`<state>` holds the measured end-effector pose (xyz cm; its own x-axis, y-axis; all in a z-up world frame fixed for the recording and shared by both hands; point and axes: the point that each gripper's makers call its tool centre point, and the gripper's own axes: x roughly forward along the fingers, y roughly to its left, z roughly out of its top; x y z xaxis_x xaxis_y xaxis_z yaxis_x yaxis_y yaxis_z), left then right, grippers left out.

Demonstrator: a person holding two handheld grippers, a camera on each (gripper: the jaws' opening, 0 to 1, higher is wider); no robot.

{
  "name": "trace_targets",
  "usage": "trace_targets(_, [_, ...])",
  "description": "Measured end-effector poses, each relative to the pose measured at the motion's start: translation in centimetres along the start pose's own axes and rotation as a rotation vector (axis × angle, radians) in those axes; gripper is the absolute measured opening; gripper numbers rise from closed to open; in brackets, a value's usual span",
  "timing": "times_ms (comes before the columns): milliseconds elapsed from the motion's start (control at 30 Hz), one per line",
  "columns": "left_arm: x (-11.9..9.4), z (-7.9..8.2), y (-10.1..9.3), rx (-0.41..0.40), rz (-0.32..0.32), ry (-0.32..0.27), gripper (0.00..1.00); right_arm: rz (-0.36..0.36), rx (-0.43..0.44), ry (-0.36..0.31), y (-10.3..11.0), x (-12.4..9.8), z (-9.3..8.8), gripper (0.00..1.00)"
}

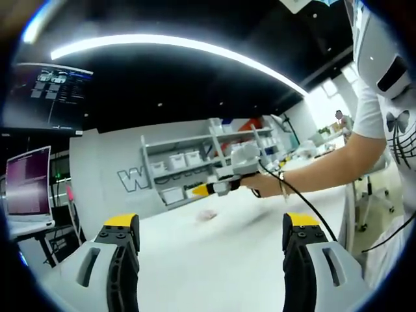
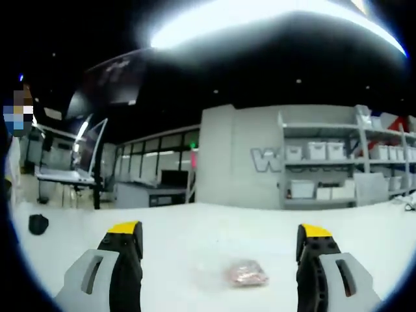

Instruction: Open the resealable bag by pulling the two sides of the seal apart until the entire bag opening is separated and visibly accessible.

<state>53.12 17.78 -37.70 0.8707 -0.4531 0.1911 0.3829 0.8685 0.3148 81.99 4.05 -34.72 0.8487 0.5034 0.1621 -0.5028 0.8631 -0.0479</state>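
Resealable bag (image 2: 246, 273) flat on white desk (image 2: 195, 240), pinkish contents inside; in right gripper view it lies between jaws of right hand-held gripper (image 2: 220, 242), untouched. Right jaws spread wide, empty. Left hand-held gripper (image 1: 211, 233) likewise wide apart, empty. Left gripper view shows bag (image 1: 207, 215) farther off, right hand-held gripper (image 1: 203, 189) beyond it, person's hand (image 1: 265, 185) holding it. Small dark object (image 2: 38, 223) well apart from bag.
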Motion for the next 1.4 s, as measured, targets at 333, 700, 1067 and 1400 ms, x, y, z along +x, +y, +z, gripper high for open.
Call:
trace_targets(333, [-0.1, 0.0, -0.3, 0.003, -0.006, 0.002, 0.89, -0.005, 0.002, -0.006, -0.2, -0.4, 0.0, 1.0])
trace_targets(700, [-0.2, 0.3, -0.3, 0.005, -0.003, -0.004, 0.89, -0.002, 0.0, -0.027, 0.5, -1.8, 0.6, 1.0])
trace_targets(1067, [-0.1, 0.6, -0.6, 0.006, -0.006, -0.012, 0.89, 0.0, -0.01, -0.046, 1.1, -3.9, 1.4, 0.98])
trace_targets(1400, [-0.2, 0.9, -0.8, 0.008, -0.006, -0.017, 0.89, -0.001, -0.007, -0.058, 1.0, -5.2, 1.6, 0.97])
